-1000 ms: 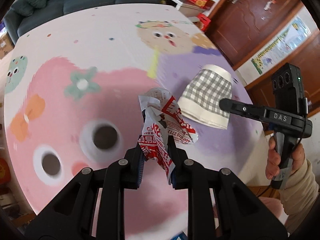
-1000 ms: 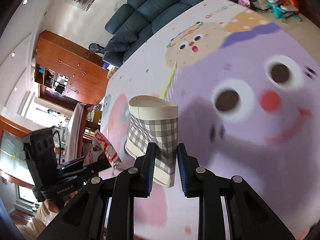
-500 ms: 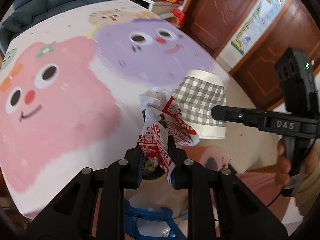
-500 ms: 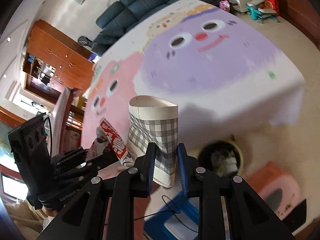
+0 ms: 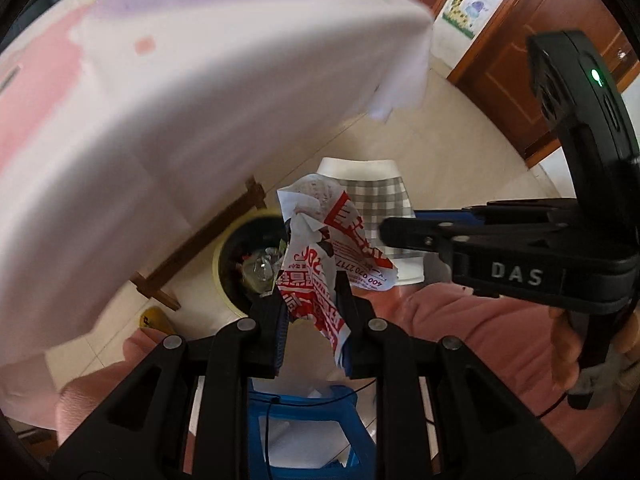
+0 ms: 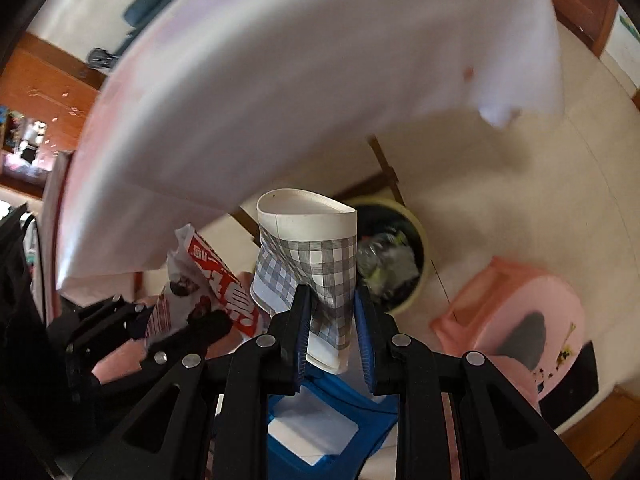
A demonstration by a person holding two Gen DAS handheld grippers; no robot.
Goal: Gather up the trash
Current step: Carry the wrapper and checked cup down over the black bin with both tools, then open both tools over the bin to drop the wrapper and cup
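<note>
My left tool [image 5: 314, 312] clamps a crumpled wrapper [image 5: 320, 264], my right tool [image 6: 332, 332] a squashed paper cup [image 6: 312, 264], both short of the bin [image 6: 400, 252]; release now and they likely hit the floor [image 6: 500, 184].

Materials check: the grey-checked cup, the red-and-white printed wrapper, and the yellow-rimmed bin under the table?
Grey-checked cup: looks like matte paperboard; its rim is squashed flat and the wall creased where the right gripper pinches it.
Red-and-white printed wrapper: thin printed paper, possibly coated; sharp crumples, held by the left gripper.
Yellow-rimmed bin: probably smooth plastic with a dark liner; too blurred to be sure.
</note>
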